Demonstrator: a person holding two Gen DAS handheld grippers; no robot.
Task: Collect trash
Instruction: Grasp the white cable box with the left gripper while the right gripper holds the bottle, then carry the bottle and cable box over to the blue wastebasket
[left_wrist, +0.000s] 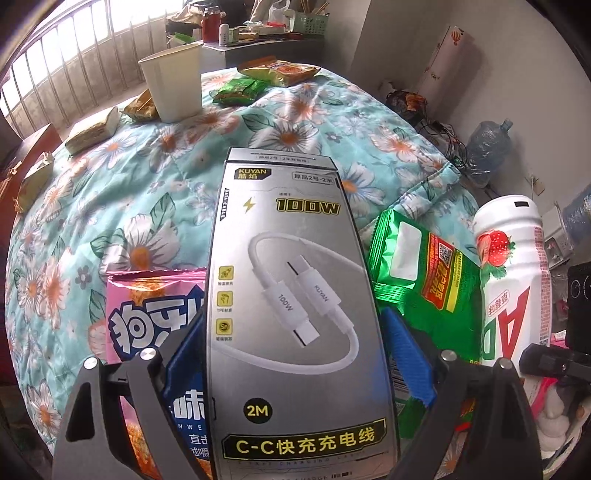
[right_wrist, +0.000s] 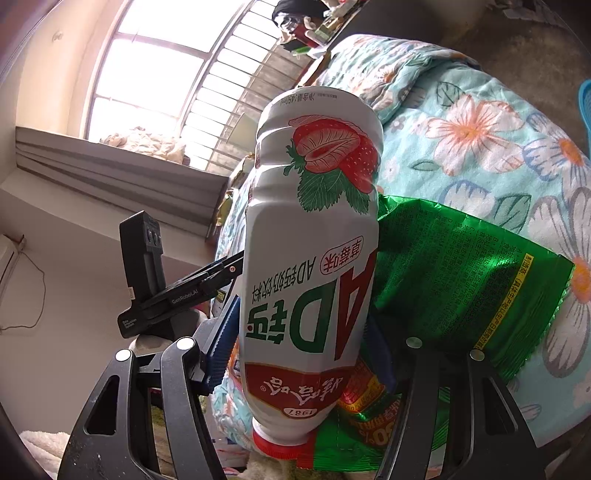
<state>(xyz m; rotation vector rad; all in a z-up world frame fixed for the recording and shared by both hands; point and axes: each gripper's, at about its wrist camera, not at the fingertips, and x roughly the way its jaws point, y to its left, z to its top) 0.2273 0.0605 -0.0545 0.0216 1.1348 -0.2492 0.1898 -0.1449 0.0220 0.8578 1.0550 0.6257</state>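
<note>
My left gripper (left_wrist: 295, 354) is shut on a grey charging-cable box (left_wrist: 291, 295) and holds it upright above the bed. A pink snack bag (left_wrist: 147, 317) lies just behind its left finger and a green snack bag (left_wrist: 421, 280) behind its right. My right gripper (right_wrist: 299, 343) is shut on a white strawberry drink bottle (right_wrist: 310, 258), held cap-down; the bottle also shows in the left wrist view (left_wrist: 513, 280). The green snack bag (right_wrist: 465, 273) lies right behind the bottle. The left gripper's body (right_wrist: 177, 291) shows to the bottle's left.
A floral quilt (left_wrist: 295, 125) covers the bed. On it farther off stand a white paper cup (left_wrist: 173, 85) and several snack wrappers (left_wrist: 240, 90). A cluttered table (left_wrist: 258, 33) is beyond the bed. A water jug (left_wrist: 487, 144) stands on the floor at right.
</note>
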